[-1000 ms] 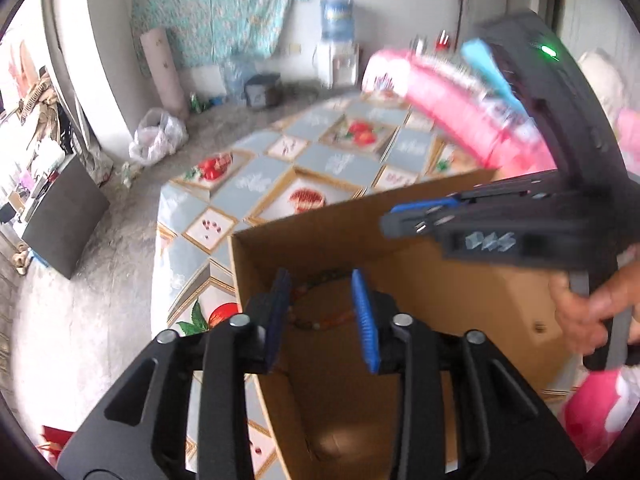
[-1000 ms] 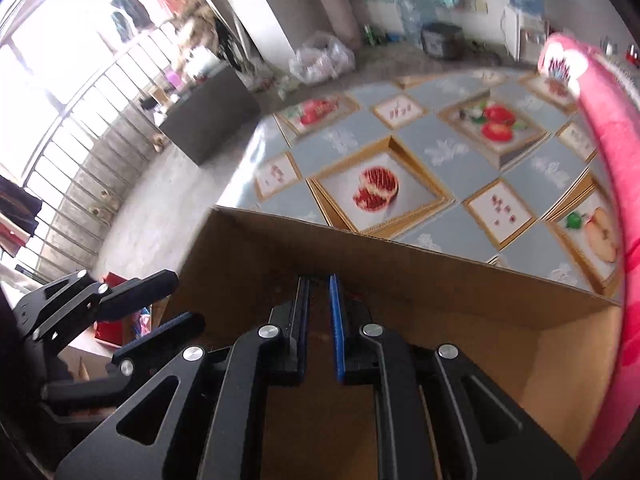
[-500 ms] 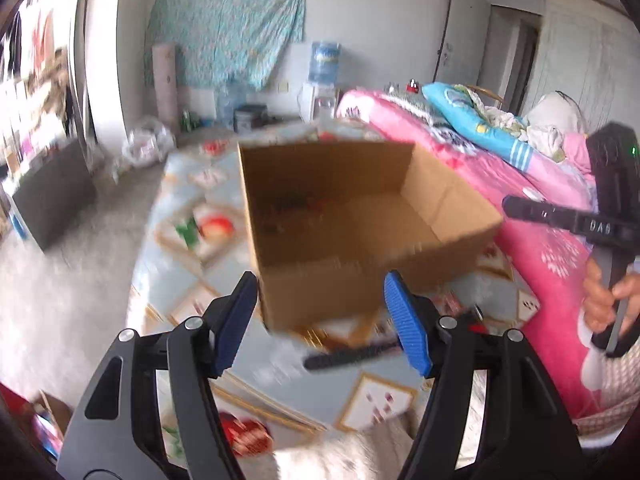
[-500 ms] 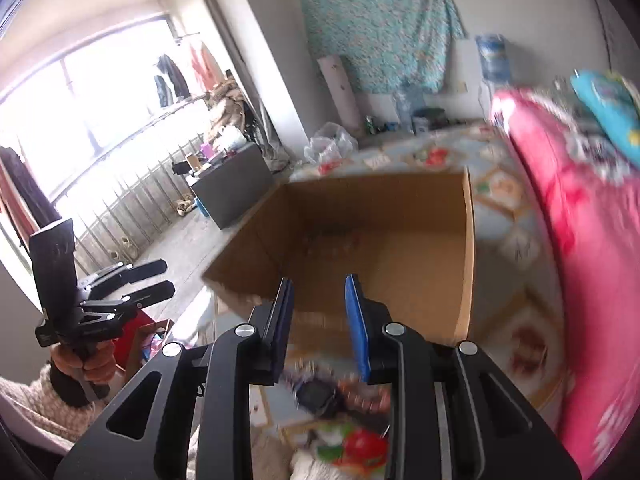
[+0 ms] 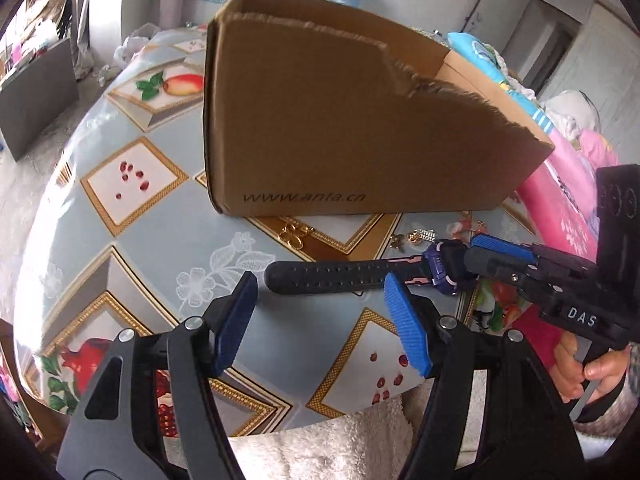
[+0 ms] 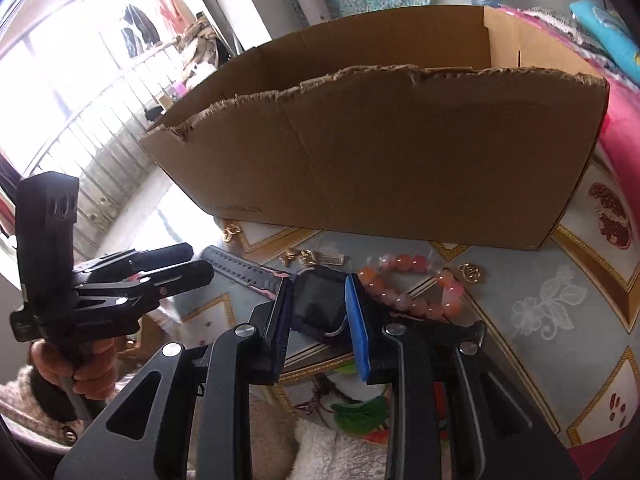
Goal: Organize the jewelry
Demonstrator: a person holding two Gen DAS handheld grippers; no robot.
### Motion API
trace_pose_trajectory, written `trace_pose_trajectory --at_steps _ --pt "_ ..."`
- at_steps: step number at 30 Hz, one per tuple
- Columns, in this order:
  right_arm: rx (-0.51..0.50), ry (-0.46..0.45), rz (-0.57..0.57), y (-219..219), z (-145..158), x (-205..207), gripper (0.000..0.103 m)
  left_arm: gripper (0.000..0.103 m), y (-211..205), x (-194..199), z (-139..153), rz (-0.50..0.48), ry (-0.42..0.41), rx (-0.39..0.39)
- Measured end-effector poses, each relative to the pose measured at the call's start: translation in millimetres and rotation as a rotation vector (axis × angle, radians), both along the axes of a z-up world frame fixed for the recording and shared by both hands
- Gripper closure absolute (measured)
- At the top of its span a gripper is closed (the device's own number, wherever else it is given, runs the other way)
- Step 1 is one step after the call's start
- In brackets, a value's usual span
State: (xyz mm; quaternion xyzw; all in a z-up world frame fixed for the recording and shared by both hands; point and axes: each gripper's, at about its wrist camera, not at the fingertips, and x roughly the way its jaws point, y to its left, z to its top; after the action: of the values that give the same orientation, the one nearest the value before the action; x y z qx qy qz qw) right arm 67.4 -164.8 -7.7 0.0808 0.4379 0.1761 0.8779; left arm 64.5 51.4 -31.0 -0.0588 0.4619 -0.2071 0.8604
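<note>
The cardboard box stands open-topped on the counter, which wears a blue oilcloth printed with fruit panels. In the left wrist view the box fills the field from ten to two o'clock, its near rim torn ragged.

Before the box, on the oilcloth, the jewelry lies loose. A dark-strapped watch stretches flat across the centre of that view, its strap pointing toward nine o'clock and its case toward three. The left tongs stand wide and empty, just short of the strap, one blue pad on either side of its line and neither touching it. A gold clasp piece lies at twelve o'clock from the strap, close under the box wall, and small gold earrings lie toward one o'clock.

In the right wrist view the right tongs are narrow, their pads flanking the watch case; whether the pads press on it or merely bracket it I cannot tell. A bracelet of pink beads curls at two o'clock from the case, touching the blue pad's far side. A gold ring lies just beyond the beads toward three o'clock. A hand at eight o'clock grips the other tool's handle.
</note>
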Motion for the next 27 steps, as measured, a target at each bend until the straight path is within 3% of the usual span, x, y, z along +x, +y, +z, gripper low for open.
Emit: trace_pose_trajectory --at_steps 11,20,27 --pt "-0.043 -0.020 0.029 9 3 -1 0.076 0.040 -7 6 1 0.018 0.004 -0.010" --pt "-0.049 -0.025 0.051 14 1 -5 0.076 0.040 6 15 0 0.017 0.062 -0.172" --pt "-0.068 -0.033 0.065 14 1 -6 0.076 0.047 7 16 1 0.048 0.064 -0.217"
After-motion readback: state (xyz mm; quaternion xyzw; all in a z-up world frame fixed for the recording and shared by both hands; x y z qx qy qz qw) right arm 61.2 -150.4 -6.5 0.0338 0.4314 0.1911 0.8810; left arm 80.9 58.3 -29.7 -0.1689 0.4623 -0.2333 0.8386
